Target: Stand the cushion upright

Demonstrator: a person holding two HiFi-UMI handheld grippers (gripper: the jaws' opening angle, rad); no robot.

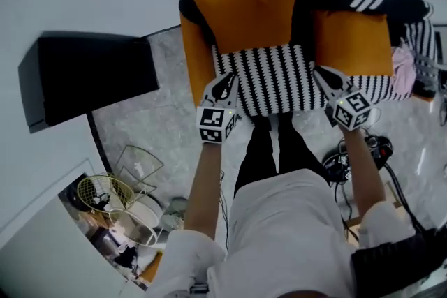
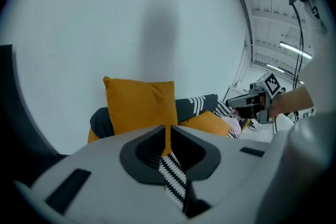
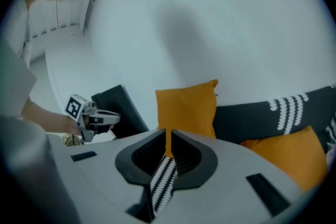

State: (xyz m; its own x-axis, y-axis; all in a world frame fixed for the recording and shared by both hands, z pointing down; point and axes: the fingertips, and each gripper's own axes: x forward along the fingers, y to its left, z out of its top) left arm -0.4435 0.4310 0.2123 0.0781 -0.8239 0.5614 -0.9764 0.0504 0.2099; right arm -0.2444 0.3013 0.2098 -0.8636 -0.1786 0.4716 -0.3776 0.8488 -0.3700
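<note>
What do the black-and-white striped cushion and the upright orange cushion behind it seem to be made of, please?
Striped cushion: probably soft woven fabric, matte; its edge pinches flat in the left gripper and right gripper. Orange cushion: likely plain matte cloth over soft filling; pointed corners, faint creases, no shine.

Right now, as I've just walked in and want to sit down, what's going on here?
A person holds a gripper in each hand. The left gripper and the right gripper are both shut on the near edge of the striped cushion, one towards each corner, on the orange sofa. An orange cushion stands upright behind it. The striped cushion's face shows from above, so it does not look upright yet.
</note>
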